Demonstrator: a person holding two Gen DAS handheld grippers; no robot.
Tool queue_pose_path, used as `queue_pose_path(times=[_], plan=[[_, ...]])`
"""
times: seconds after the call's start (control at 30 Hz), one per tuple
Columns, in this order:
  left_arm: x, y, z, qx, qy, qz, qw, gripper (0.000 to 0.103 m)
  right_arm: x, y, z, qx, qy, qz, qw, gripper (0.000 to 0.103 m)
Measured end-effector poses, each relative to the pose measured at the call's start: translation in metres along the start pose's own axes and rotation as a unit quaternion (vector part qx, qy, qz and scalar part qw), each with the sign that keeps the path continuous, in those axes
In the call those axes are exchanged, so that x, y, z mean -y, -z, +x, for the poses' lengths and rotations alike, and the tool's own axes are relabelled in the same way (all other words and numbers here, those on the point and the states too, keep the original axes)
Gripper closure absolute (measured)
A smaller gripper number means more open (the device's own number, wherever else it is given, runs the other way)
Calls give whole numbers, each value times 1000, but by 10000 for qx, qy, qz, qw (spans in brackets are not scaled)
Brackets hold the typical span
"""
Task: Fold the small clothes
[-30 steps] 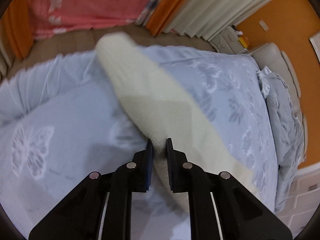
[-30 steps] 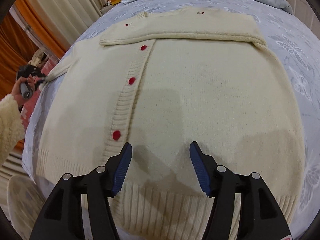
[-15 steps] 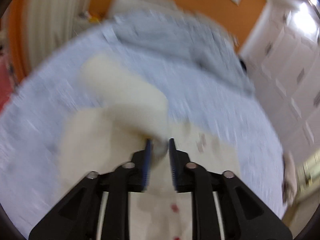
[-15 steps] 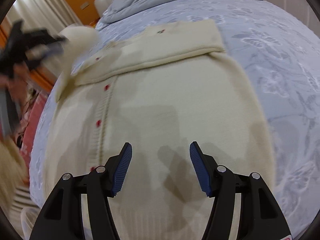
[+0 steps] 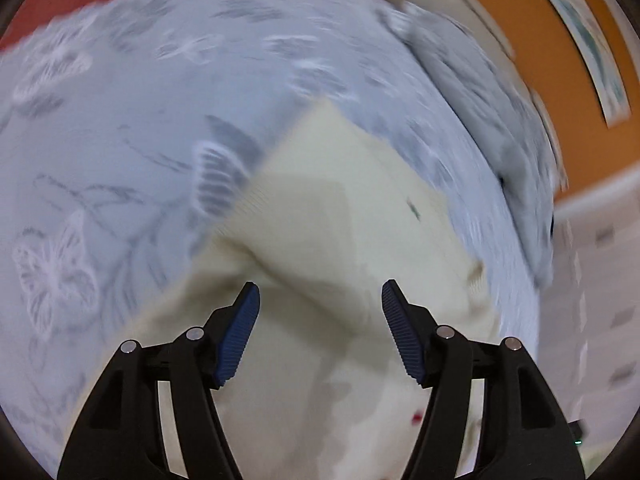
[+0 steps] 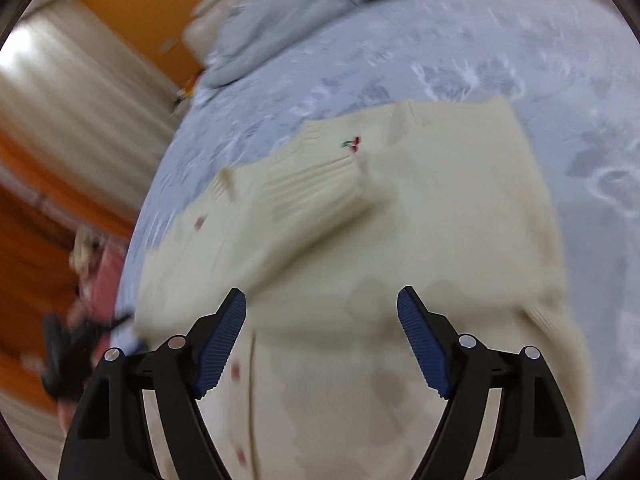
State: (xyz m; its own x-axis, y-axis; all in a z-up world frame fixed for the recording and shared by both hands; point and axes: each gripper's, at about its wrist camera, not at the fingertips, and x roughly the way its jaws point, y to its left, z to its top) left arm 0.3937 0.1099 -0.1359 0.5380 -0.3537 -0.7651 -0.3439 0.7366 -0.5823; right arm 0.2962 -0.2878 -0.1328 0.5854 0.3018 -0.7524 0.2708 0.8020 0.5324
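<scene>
The cream cardigan [image 6: 360, 280] lies spread on the pale blue bedspread [image 6: 520, 60] with its butterfly pattern, taking up the near middle of the bed in both views, both sleeves folded in across the chest. The right wrist view shows the most of it: the left sleeve [image 6: 304, 208] lies slantwise over the front with its ribbed cuff near a small cherry motif [image 6: 352, 143], the button band runs down toward the camera with red buttons [image 6: 235, 370] blurred along it, and the right side edge bunches slightly near the bedspread. The left wrist view shows only the upper part of the garment, the folded sleeve [image 5: 340, 216] as a blunt cream slab, and a grey duvet [image 5: 500, 132] heaped at the head of the bed beneath an orange wall [image 5: 560, 60] with a framed picture. The left gripper [image 5: 320, 332] hangs over the sleeve with its blue pads apart and nothing between them; its jaws have just been opening. The right gripper [image 6: 322, 344] hovers above the cardigan's front, pads set wide, empty, its jaws also just opening further. Both pictures are smeared; the cardigan's hem is cut off behind the gripper bodies. At the left edge of the right view, a dark shape and a pinkish blur near the curtains [image 6: 80, 112] cannot be made out.
</scene>
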Motion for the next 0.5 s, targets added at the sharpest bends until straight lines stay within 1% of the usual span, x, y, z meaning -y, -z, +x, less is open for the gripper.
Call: queue_pose_path(times=[0.03, 0.07, 0.1, 0.13, 0.17, 0.2, 0.23, 0.27, 0.3, 0.33, 0.37, 0.4, 0.43, 0.47, 0.5], plan=[[-5, -6, 8, -56, 21, -240, 9997, 43, 1, -6, 10, -54, -28, 162, 9998, 27], [-10, -9, 14, -118, 29, -387, 9992, 46, 2, -14, 24, -122, -88, 365, 9992, 30], [-18, -4, 14, -148, 31, -461, 9988, 48, 1, -20, 35, -157, -98, 494, 9986, 55], [-18, -5, 19, -136, -25, -483, 9987, 55, -2, -26, 43, -130, -100, 545, 9984, 81], [-18, -6, 20, -102, -91, -413, 9991, 65, -7, -32, 45, -192, -147, 484, 9985, 93], [-18, -7, 20, -93, -58, -301, 9995, 73, -16, -38, 37, -19, -220, 445, 9988, 94], [-13, -8, 20, -66, -15, -179, 9998, 86, -27, -42, 15, 381, -440, 300, 9979, 94], [-15, -9, 17, -25, -41, -117, 9999, 86, -37, -43, -3, 651, -614, 161, 9959, 94], [-14, -9, 16, 2, -47, -58, 10000, 85, -46, -41, -31, 1016, -838, -12, 9913, 95], [-12, -8, 18, -35, -36, 24, 10000, 85, -47, -34, -50, 1283, -916, -124, 9874, 95], [-14, -5, 21, -100, -49, 100, 9999, 85, -44, -28, -56, 1383, -820, -184, 9868, 95], [-22, 0, 17, -149, -54, 172, 9997, 85, -36, -21, -52, 1332, -553, -223, 9893, 95], [-20, 5, 21, -125, -167, 300, 9993, 85, -19, -12, -29, 984, -60, -225, 9949, 95], [-19, 7, 22, -58, -265, 408, 9988, 85, -4, -6, -9, 665, 242, -166, 9974, 95], [-18, 8, 23, -14, -331, 490, 9982, 84, 12, 2, 14, 243, 484, -72, 9985, 96]])
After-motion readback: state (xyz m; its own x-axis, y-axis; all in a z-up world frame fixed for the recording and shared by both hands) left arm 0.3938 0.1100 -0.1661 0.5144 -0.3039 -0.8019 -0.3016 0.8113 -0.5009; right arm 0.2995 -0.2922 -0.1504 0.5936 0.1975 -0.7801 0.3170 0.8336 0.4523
